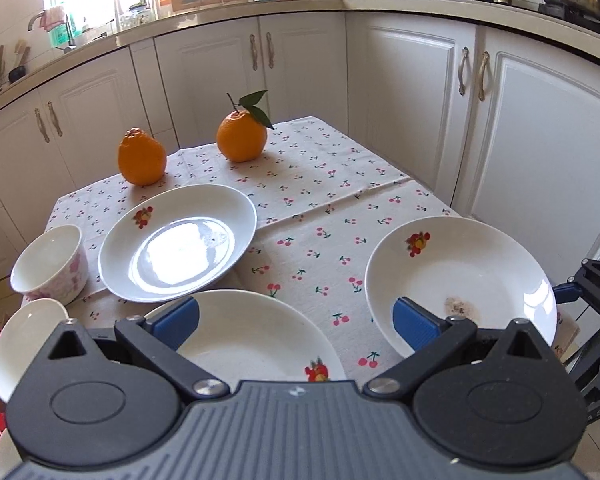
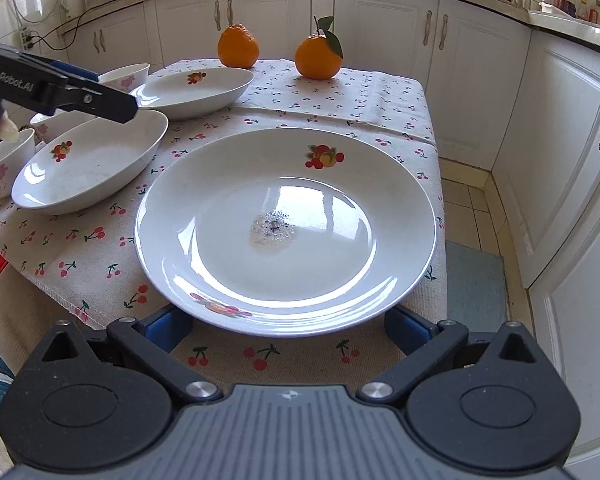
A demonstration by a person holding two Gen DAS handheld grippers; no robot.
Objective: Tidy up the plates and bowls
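Three white deep plates with fruit prints lie on the cherry-print tablecloth: a far one (image 1: 178, 242) (image 2: 196, 90), a near left one (image 1: 256, 340) (image 2: 90, 168), and a right one with a speck stain (image 1: 460, 284) (image 2: 286, 228). White bowls with pink flowers stand at the left: one (image 1: 50, 264) (image 2: 126, 74), another (image 2: 4, 164), a third (image 1: 26, 340). My left gripper (image 1: 296, 320) (image 2: 112, 106) is open and empty above the near left plate. My right gripper (image 2: 288, 326) (image 1: 588, 284) is open, its fingers on either side of the stained plate's near rim.
Two oranges (image 1: 142, 156) (image 1: 242, 138) stand at the table's far edge. White kitchen cabinets (image 1: 300, 64) surround the table (image 1: 332, 184), with a crowded counter, a wok and a pot above. A blue floor mat (image 2: 476, 284) lies to the right of the table.
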